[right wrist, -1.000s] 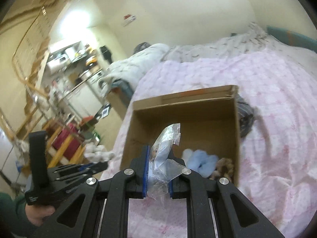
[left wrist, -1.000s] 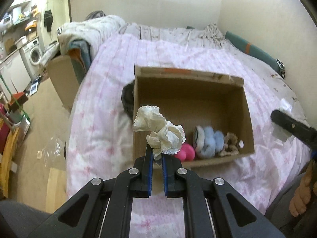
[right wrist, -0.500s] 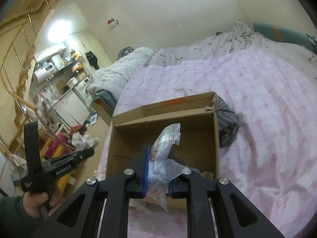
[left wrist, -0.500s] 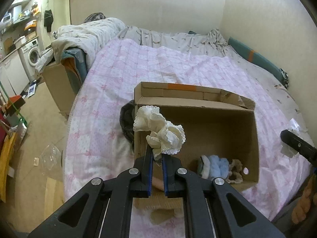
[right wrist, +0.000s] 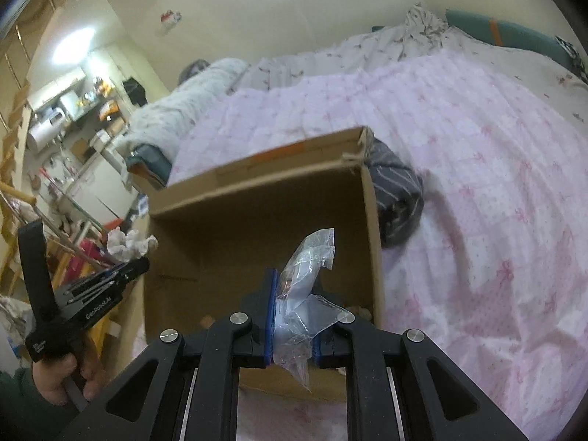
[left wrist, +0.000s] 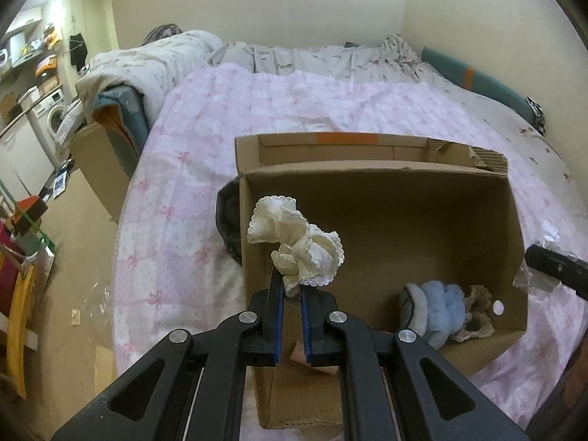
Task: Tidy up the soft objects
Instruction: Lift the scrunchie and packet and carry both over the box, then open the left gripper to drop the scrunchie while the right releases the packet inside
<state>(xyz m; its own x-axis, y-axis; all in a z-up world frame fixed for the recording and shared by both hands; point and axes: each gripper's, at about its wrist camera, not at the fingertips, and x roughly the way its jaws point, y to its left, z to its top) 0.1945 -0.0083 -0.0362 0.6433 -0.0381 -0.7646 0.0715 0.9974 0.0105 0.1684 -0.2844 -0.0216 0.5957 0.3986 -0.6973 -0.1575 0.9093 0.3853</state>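
Left claw [left wrist: 291,288] pinches a cream lace cloth [left wrist: 296,246], center frame, above the box [left wrist: 433,183] on the bed [left wrist: 205,169]. Right claw [right wrist: 293,316] pinches a clear bag [right wrist: 307,275], lower center, over the box.

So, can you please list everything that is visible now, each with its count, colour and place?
cardboard box: one, brown, open, on the bed
cream scrunchie: one, cream with a lace edge, in the left gripper above the box
clear plastic bag: one, transparent, in the right gripper
blue fluffy item: one, light blue, inside the box at its near right corner
beige item: one, beige, inside the box beside the blue one
dark cloth: one, grey with stripes, on the bed against the outside of the box
quilt: one, pink and white, covering the bed
left gripper: one, black with blue pads, shut on the scrunchie
right gripper: one, black with blue pads, shut on the bag
hand: one, holding the left gripper's handle
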